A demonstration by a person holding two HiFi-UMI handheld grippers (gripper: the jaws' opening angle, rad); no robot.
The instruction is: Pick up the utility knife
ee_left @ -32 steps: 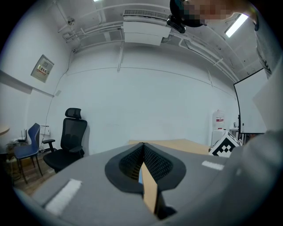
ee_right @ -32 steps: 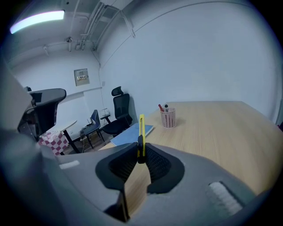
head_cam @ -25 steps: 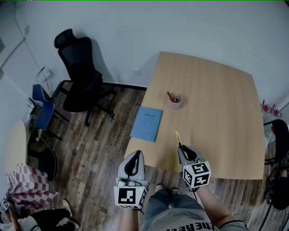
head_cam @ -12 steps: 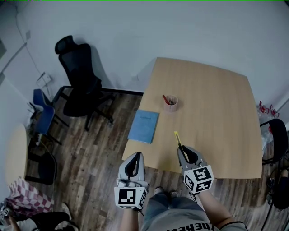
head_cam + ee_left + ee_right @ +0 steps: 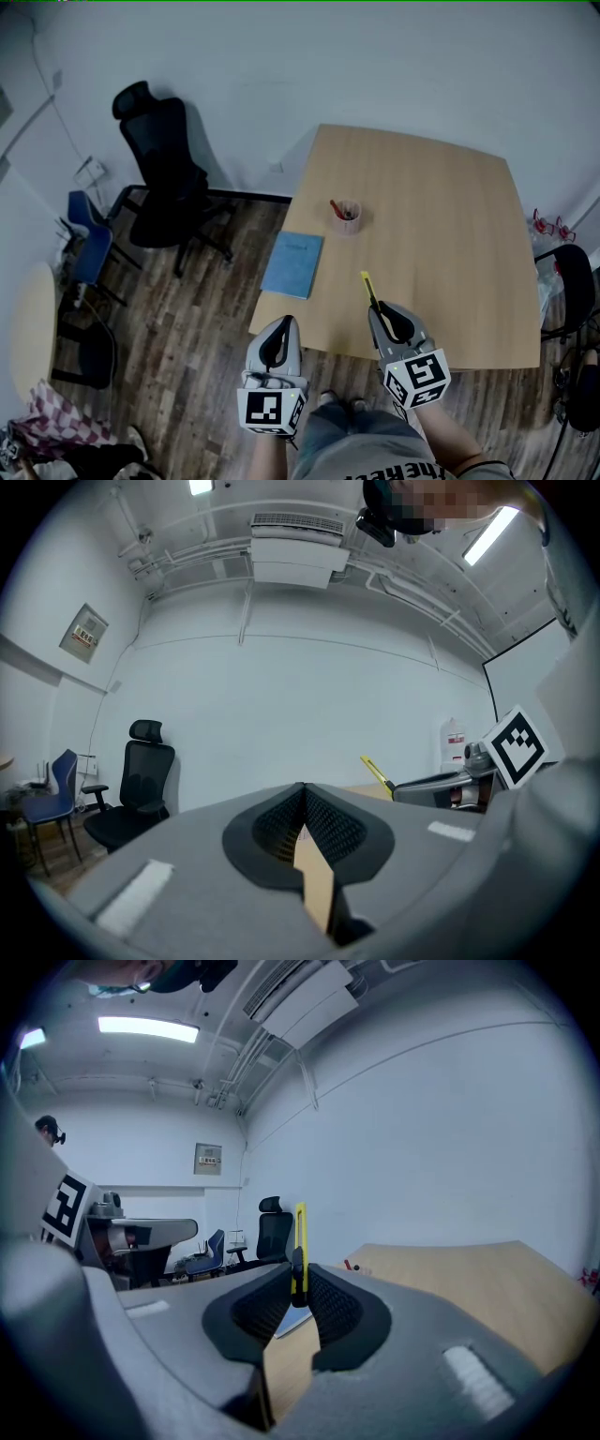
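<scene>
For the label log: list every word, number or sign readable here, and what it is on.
None reads whole.
Wall plaque: too small.
Shirt print: cut off by the frame edge.
Notebook: any print too small.
Marker cubes: square patterns, no words.

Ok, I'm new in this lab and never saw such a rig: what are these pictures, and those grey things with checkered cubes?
No machine: a person holds tongs in each hand, and the cubes are part of them. The downward picture comes from a camera on the person's head; the other two from cameras riding on each pair of tongs, looking along the jaws. On the table are a pink cup with something red in it and a blue notebook. The right tongs grip a yellow utility knife; the left tongs are shut and empty.
</scene>
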